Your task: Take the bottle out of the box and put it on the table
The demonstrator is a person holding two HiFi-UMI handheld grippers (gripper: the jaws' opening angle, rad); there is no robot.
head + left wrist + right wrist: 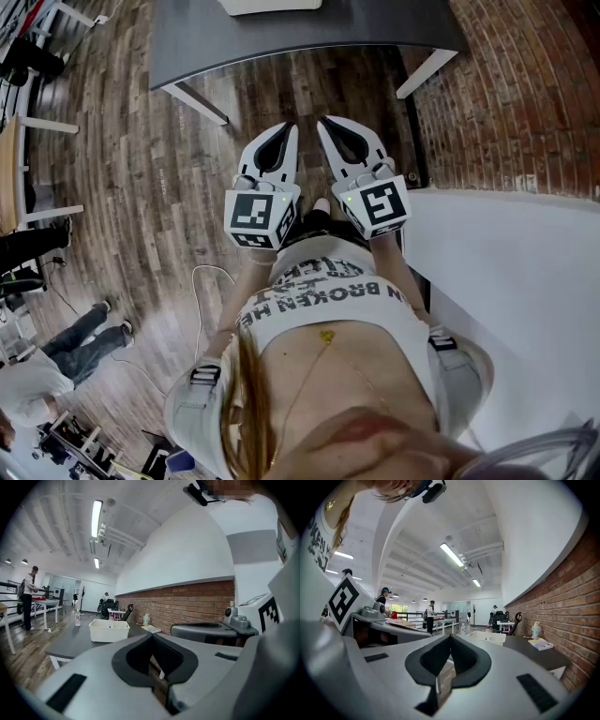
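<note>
1. The left gripper (151,637) has its jaws closed pad to pad with nothing between them. The right gripper (450,638) is closed and empty too.
2. Both grippers hang side by side, well short of the white box (109,631), which sits on the dark grey table (75,641).
3. A small top pokes above the white box's rim; I take it for the bottle (111,617), standing inside the box.
4. If I reach into the box with closed jaws, I judge I would knock the bottle over, so both jaws need opening first.
5. The box looks light. A jaw catching its wall could drag or tip it as the bottle lifts.
6. A clear bottle (77,618) stands beyond the box to its left, and I could mistake it for the target.
7. The box's wall hides its inside and the bottle's body. In the head view the top edge cuts off most of the box. I cannot tell whether the clear bottle shares the box's table.
</note>
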